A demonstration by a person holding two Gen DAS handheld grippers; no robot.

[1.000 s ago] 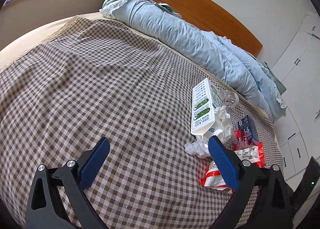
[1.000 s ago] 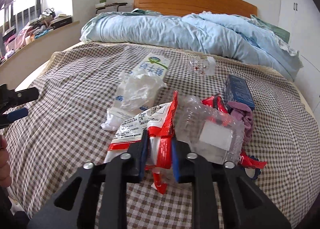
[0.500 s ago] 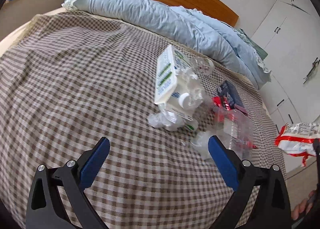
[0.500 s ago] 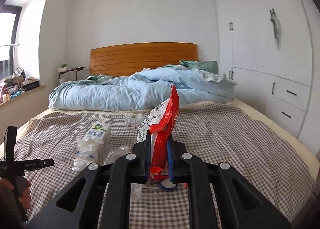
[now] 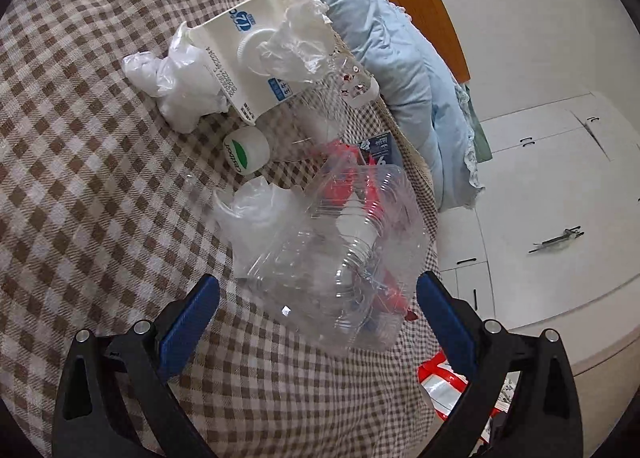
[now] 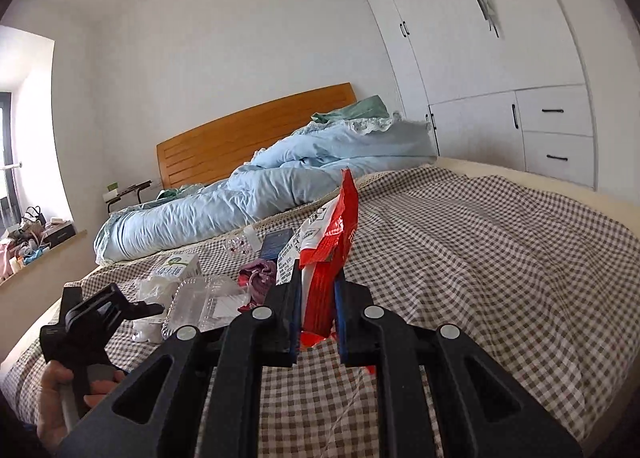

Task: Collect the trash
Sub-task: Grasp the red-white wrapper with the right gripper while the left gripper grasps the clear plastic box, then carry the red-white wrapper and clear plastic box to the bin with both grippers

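- A red-and-white snack wrapper (image 6: 330, 258) stands upright, pinched between the two blue-padded fingers of the right gripper (image 6: 318, 310), which is clenched on its lower part and holds it above the bed.
- In the left wrist view a corner of the same wrapper (image 5: 444, 382) shows low at the right, beside the bed's edge.
- The left gripper (image 5: 318, 298) has its fingers spread wide, grasping nothing — its blue pads sit on either side of a crushed clear plastic bottle (image 5: 340, 258) that lies on the bed, and no contact with the pads is visible.
- Just beyond the bottle lies a crumpled clear plastic bag (image 5: 256, 209), and past that a white cap with a green mark (image 5: 246, 151).
- Further on, a white milk carton (image 5: 248, 69) lies on its side with crumpled white plastic (image 5: 176, 85) against it and more crumpled plastic film (image 5: 300, 41) over its cap.
- A small clear container with red spots (image 5: 354, 83) rests near the carton, and a dark blue box (image 5: 380, 149) lies behind the bottle.
- All of this rests on a brown-and-white checked bedspread (image 5: 80, 197).
- A light blue duvet (image 6: 260, 193) is heaped along the wooden headboard (image 6: 240, 141).
- A person's hand (image 6: 60, 398) grips the left tool's handle, seen at the lower left of the right wrist view.
- White wardrobe doors and drawers (image 6: 520, 105) line the wall to the right — a windowsill with clutter (image 6: 32, 242) is at the far left.
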